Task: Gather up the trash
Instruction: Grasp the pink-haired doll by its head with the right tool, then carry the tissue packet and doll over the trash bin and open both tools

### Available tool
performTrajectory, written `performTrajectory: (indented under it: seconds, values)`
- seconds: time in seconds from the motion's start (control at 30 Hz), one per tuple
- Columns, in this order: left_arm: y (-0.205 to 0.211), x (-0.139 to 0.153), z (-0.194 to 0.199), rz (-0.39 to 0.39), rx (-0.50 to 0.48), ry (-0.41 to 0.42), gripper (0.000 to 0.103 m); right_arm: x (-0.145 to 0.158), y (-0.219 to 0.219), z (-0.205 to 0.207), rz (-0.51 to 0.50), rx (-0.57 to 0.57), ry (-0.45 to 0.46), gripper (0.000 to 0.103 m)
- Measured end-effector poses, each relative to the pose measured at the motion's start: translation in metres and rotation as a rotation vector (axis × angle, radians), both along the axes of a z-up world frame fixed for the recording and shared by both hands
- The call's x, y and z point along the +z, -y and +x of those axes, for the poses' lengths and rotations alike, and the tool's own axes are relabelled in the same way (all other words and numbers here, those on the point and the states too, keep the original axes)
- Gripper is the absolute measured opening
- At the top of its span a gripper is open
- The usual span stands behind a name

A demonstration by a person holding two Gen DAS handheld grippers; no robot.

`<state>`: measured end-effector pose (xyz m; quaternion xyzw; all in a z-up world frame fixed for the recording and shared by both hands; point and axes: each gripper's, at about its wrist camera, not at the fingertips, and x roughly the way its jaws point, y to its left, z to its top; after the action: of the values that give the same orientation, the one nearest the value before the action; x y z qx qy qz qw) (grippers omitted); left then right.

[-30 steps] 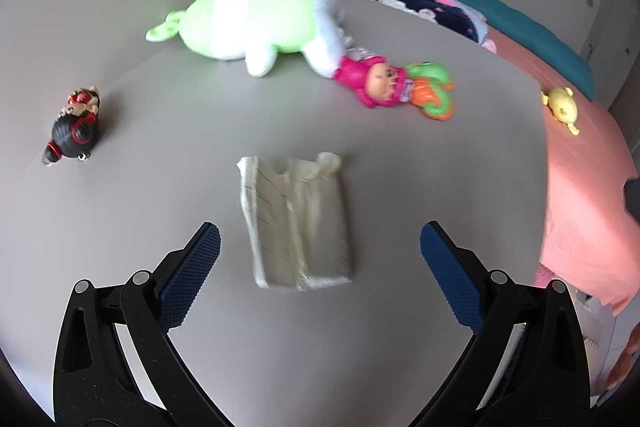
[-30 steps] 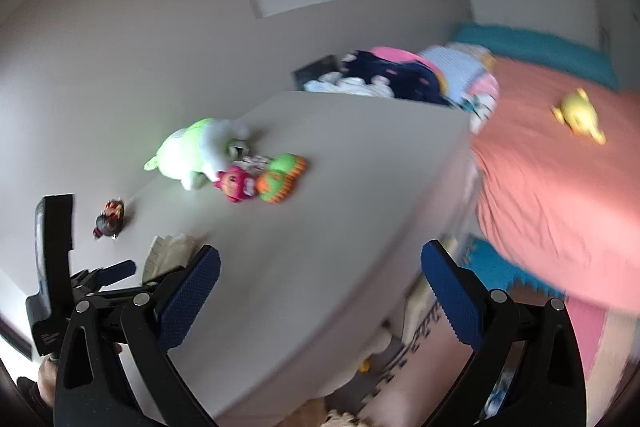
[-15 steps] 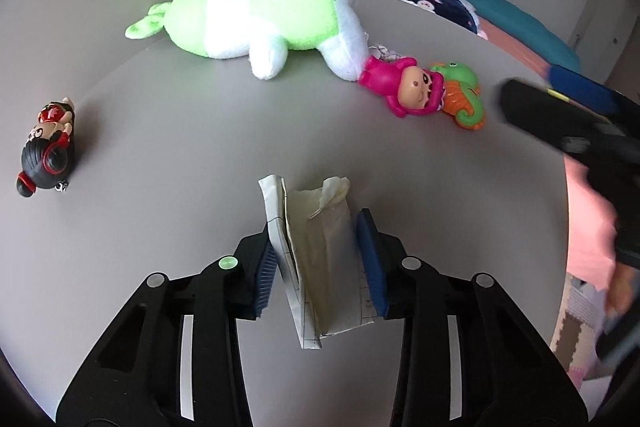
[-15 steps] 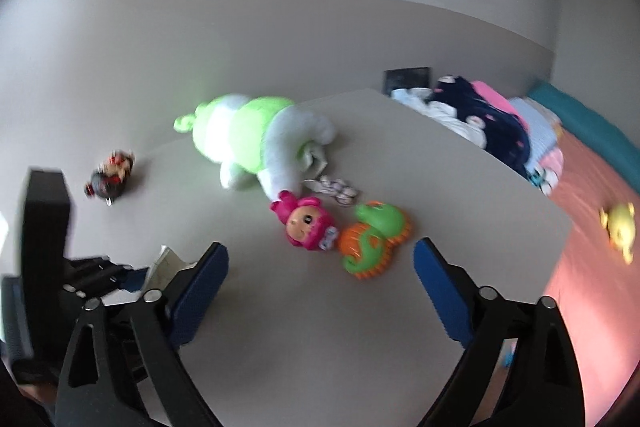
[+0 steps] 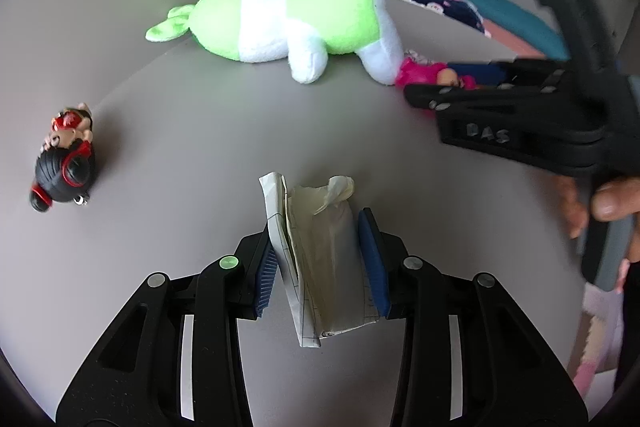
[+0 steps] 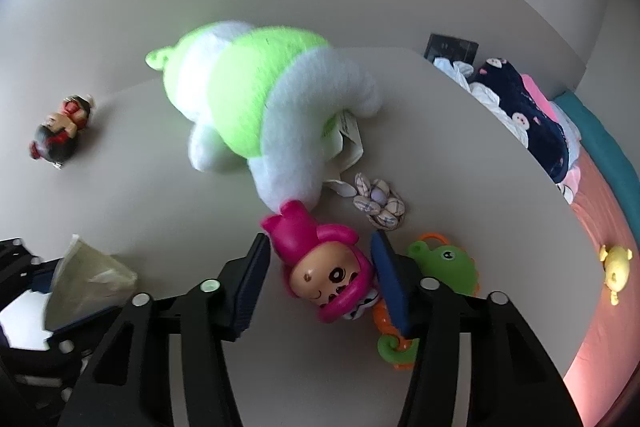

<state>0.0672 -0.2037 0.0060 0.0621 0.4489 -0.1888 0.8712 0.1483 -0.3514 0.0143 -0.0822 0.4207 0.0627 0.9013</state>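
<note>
Trash, a crumpled wad of cream paper and plastic (image 5: pixel 320 259), sits on the grey bench (image 5: pixel 200 155) at the near middle of your left wrist view, and your left hand-held gripper (image 5: pixel 320 263) is pinching it, one blue pad pressed to each side of the wad. In your right wrist view the same wad (image 6: pixel 90 275) shows at the near left edge. Your right hand-held gripper (image 6: pixel 320 275) straddles the pink-hooded doll (image 6: pixel 324 267), its blue pads close on either side of the doll's head; you cannot tell from these views whether the left pad touches it, so whether it truly grips is unclear. In the left wrist view that gripper (image 5: pixel 520 115) comes in from the right, held by your hand (image 5: pixel 612 199). Just right of the doll lies a green and orange chameleon toy (image 6: pixel 440 267), partly behind the right pad. Just beyond the doll are a small checked fabric flower (image 6: pixel 378 201) and the big green and white plush (image 5: pixel 296 15), whose white end touches the doll's hood. Far left on the bench lies a small black and red figure (image 5: pixel 64 163), well apart from everything else. Beyond the bench's right edge is a bed with a pink cover (image 6: pixel 600 307), a yellow toy (image 6: pixel 616 263) on it, and dark patterned clothing (image 6: pixel 532 119) at the far end.
</note>
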Motion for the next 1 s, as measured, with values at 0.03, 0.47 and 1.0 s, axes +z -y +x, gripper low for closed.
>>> performTrajectory:
  seconds: [0.03, 0.47, 1.0]
  values:
    - [-0.003, 0.000, 0.001, -0.024, 0.004, -0.007, 0.037, -0.001, -0.001, 0.001, -0.005, -0.001, -0.002, 0.049]
    - [-0.007, 0.014, -0.018, -0.062, -0.009, 0.018, 0.036, 0.026, 0.010, -0.033, 0.150, -0.055, 0.061, 0.047]
    - [0.075, 0.060, -0.133, -0.088, -0.215, 0.127, 0.036, 0.087, 0.082, -0.210, 0.237, -0.217, 0.250, 0.048]
